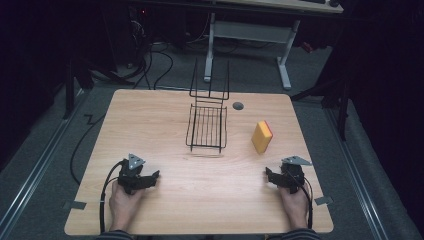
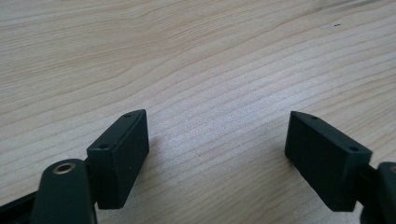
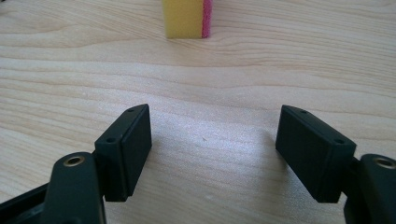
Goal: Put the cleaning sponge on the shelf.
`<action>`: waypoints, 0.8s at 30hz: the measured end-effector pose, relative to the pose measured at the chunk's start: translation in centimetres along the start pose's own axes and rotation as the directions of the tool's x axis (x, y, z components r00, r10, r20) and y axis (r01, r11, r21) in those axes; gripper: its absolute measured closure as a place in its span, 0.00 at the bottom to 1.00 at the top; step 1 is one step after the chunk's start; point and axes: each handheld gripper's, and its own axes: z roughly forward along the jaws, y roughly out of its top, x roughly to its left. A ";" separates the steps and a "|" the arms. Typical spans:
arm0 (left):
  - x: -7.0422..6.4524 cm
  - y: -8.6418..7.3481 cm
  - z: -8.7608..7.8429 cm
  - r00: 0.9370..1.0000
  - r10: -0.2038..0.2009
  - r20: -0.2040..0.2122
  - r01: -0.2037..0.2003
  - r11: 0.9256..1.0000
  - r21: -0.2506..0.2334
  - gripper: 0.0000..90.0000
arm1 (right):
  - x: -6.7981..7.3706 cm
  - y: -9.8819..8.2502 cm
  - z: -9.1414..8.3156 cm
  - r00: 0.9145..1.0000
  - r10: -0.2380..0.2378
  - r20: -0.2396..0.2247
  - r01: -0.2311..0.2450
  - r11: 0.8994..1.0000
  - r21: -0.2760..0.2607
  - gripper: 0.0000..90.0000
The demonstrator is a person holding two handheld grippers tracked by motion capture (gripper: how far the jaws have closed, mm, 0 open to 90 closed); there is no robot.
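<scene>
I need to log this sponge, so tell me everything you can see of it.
The sponge is a yellow foam block with a thin pink-red layer along one side. It stands on edge on the bare wooden table, right of the wire rack and ahead of the right claw. Nothing but the table touches it.

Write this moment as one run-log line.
left hand-held gripper: open, empty | right hand-held gripper: open, empty | sponge: on table, right of wire rack

Bare wooden table (image 1: 200,200) lies open between both grippers — farther off, a black wire rack (image 1: 207,127) (centre) and a yellow-and-pink sponge (image 1: 262,136) stand in the way.
</scene>
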 end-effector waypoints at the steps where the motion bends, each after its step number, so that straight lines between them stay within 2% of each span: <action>1: 0.0 0.0 0.0 1.000 0.000 0.000 0.000 1.000 0.000 0.25 | 0.0 0.0 0.0 1.000 0.000 0.000 0.000 1.000 0.000 0.30; 13: 0.0 0.0 0.0 1.000 -0.001 -0.001 0.001 1.000 0.002 0.25 | 0.0 0.0 -0.1 1.000 -0.013 -0.021 0.013 1.000 0.005 0.30; 14: 0.0 0.0 0.0 1.000 -0.001 -0.001 0.001 1.000 0.002 0.25 | -0.1 0.0 0.0 0.999 -0.035 -0.025 0.035 0.999 0.000 0.29; 24: 0.0 0.0 0.0 1.000 -0.002 -0.002 0.002 1.000 0.000 0.25 | -0.1 0.0 -0.1 0.999 -0.035 -0.036 0.035 0.999 0.007 0.27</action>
